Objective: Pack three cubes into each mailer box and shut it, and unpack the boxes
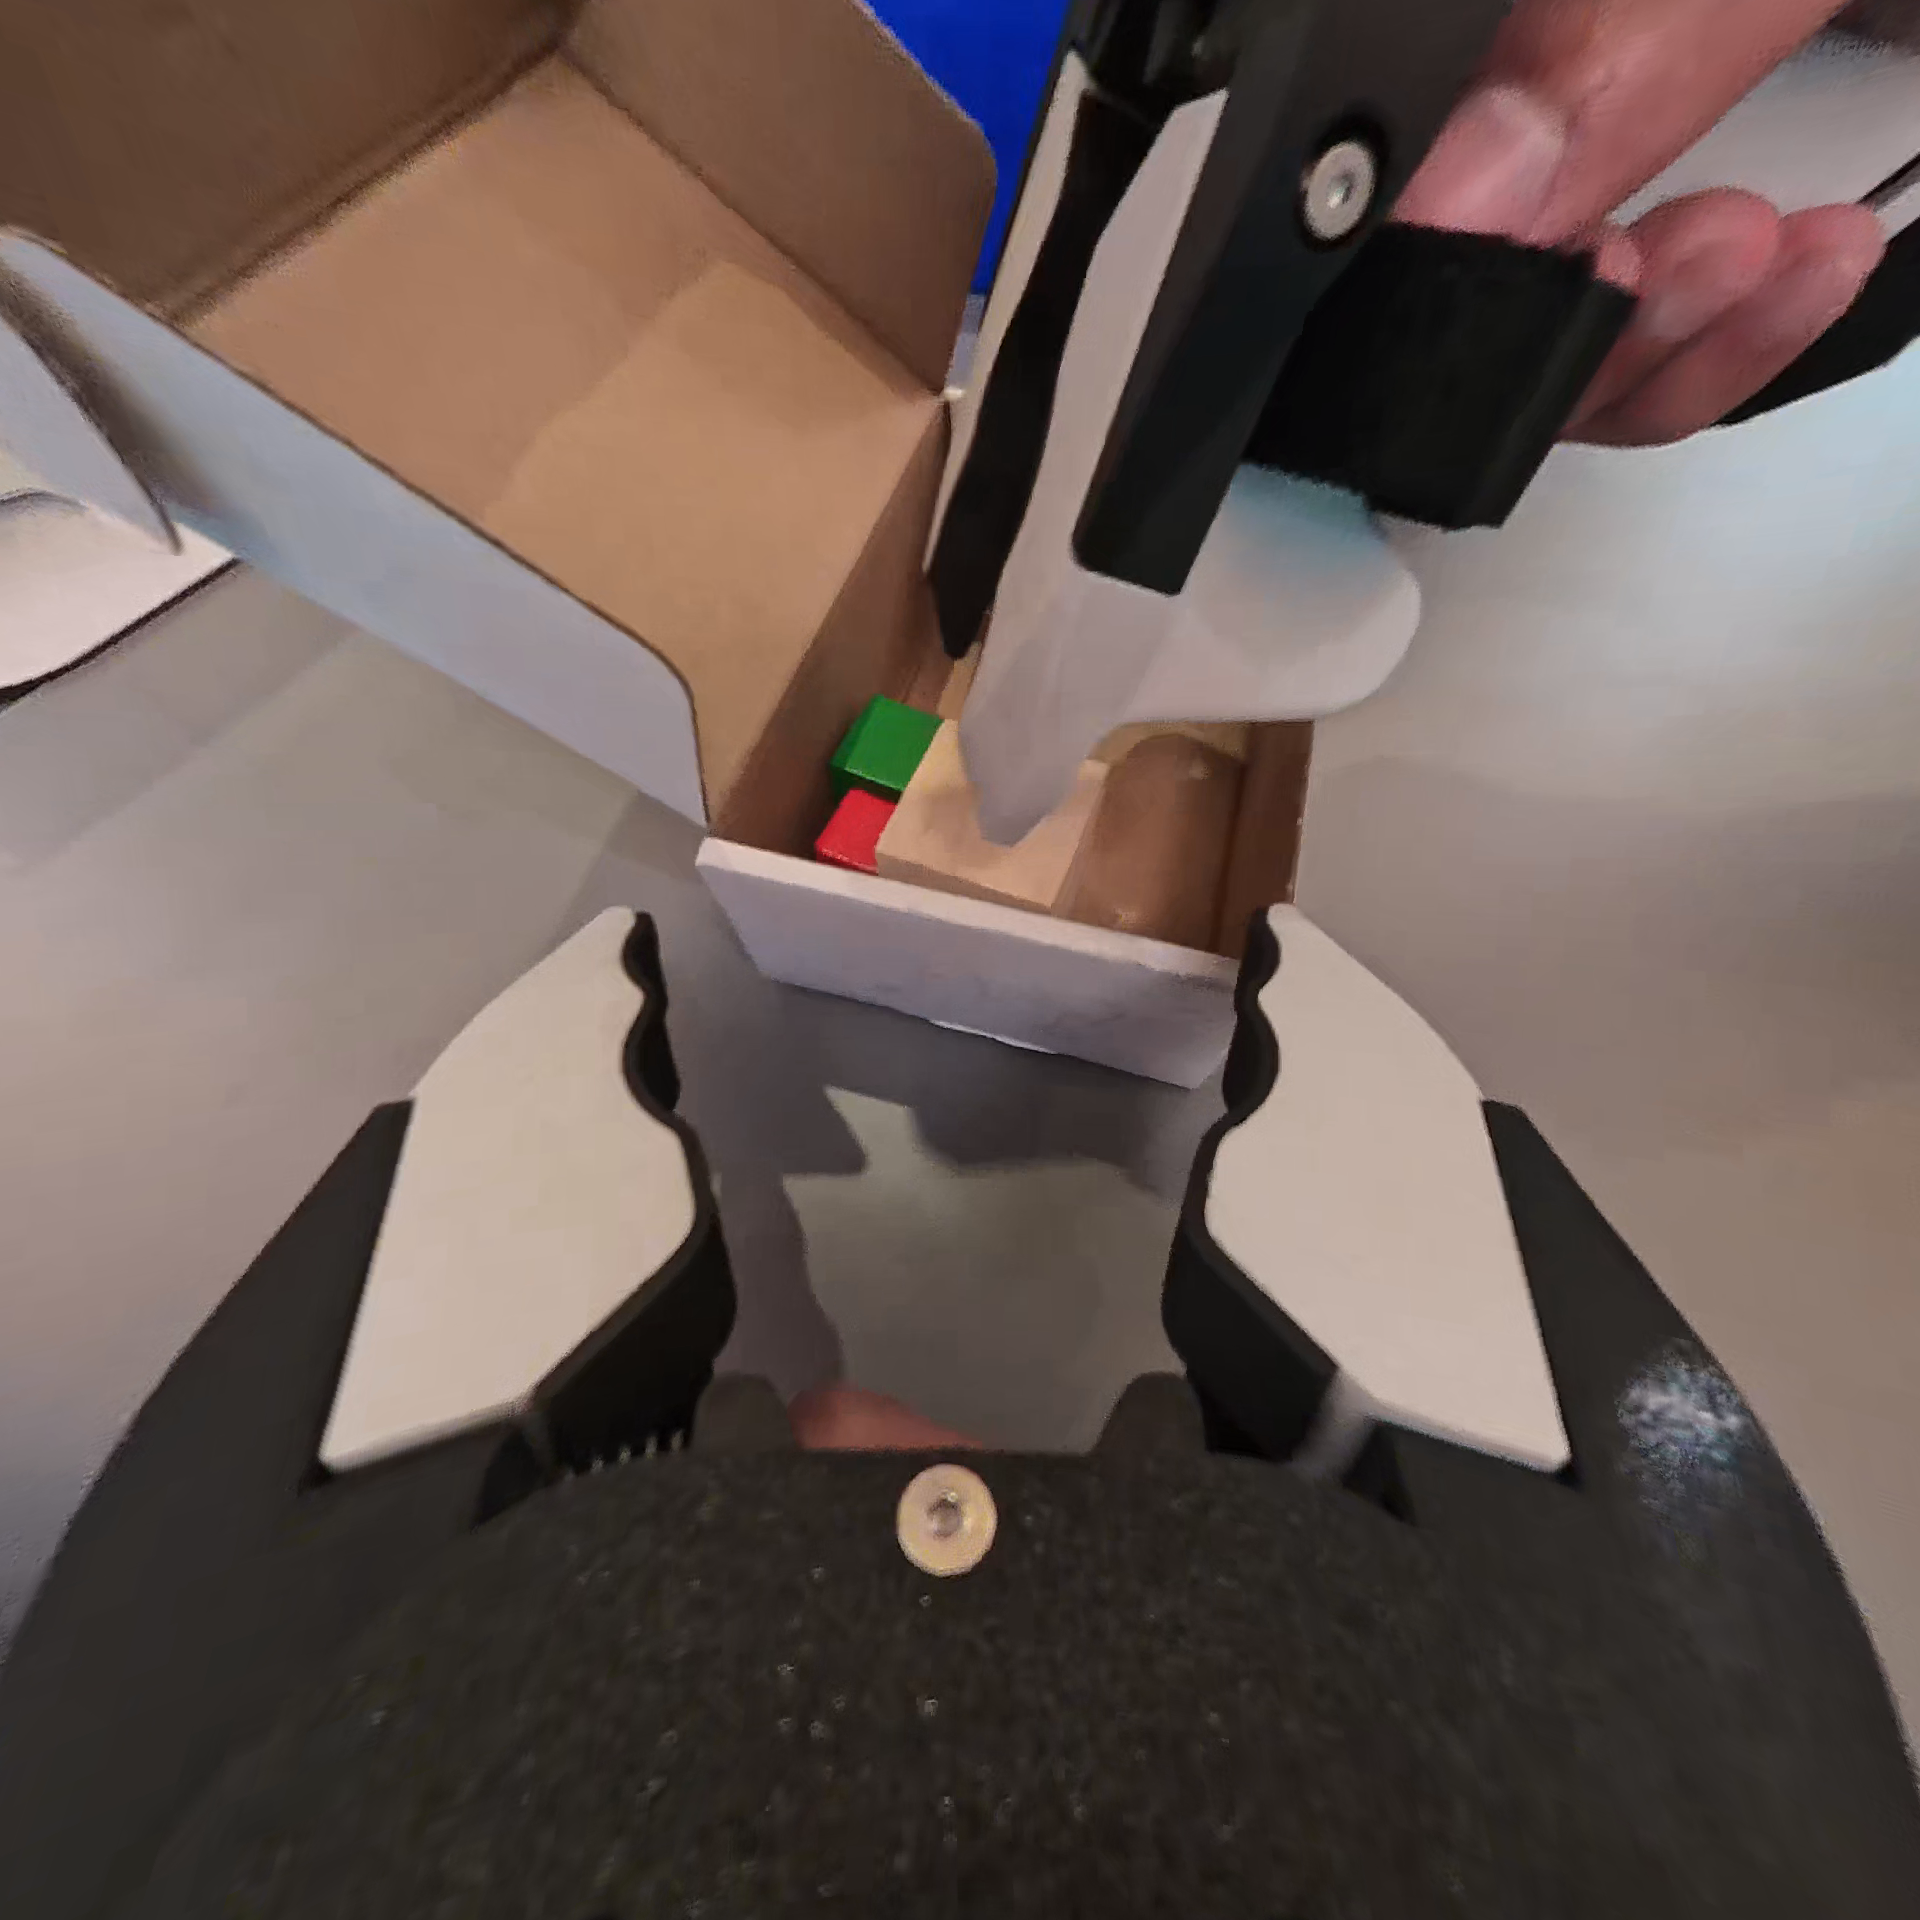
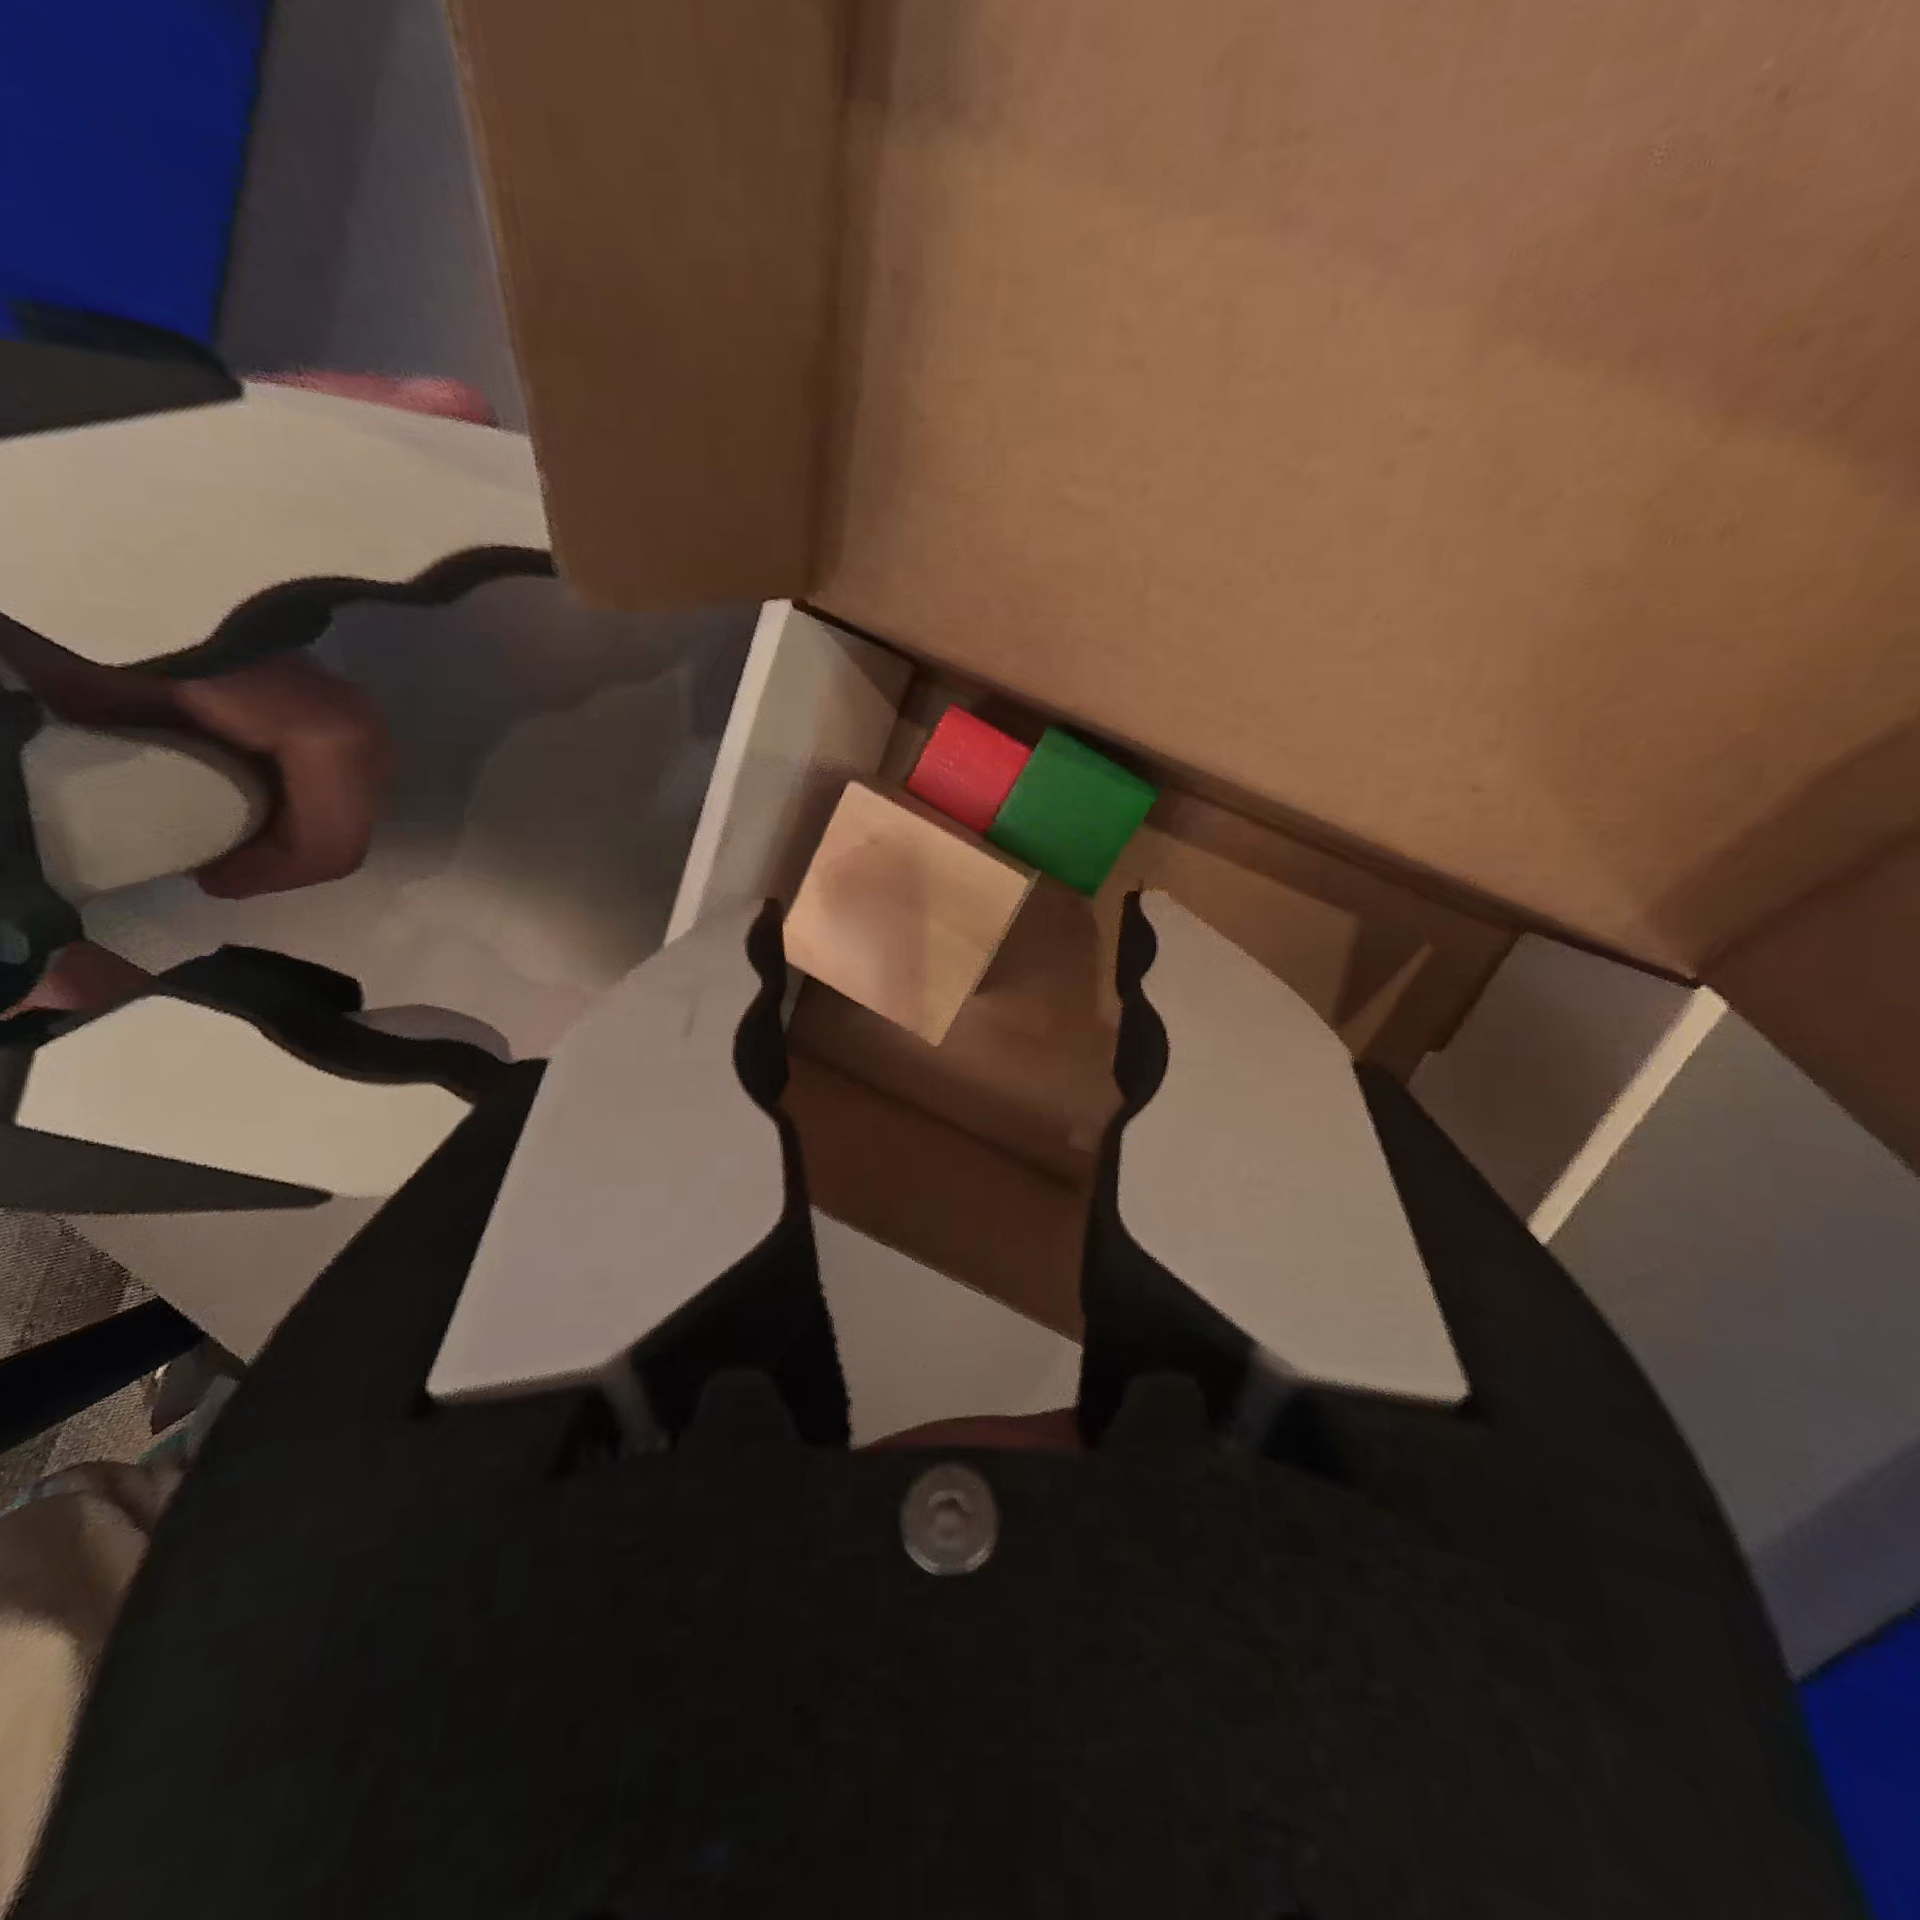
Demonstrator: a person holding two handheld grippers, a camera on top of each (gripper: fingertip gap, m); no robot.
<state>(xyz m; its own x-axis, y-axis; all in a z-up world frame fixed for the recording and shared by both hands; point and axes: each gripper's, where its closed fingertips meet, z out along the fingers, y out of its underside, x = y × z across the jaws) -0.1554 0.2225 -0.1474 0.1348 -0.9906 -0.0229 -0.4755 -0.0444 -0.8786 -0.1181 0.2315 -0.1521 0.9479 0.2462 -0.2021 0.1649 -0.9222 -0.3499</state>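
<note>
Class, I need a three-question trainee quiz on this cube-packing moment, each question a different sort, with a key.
1. True or false: the mailer box is shut.
2. Which cube is biggest? A red cube B green cube C plain wooden cube
3. Fill in: the right gripper is open, reaching into the ____; the left gripper waits open outside.

Key: 1 false; 2 C; 3 box.

A pale grey table (image 1: 312, 935) carries everything. An open mailer box (image 1: 966, 966), white outside and brown inside, stands directly on it, its lid raised toward the far side. At the left edge of the left wrist view, a second piece of white cardboard (image 1: 73, 582) also lies on the table, apart from the box.
</note>
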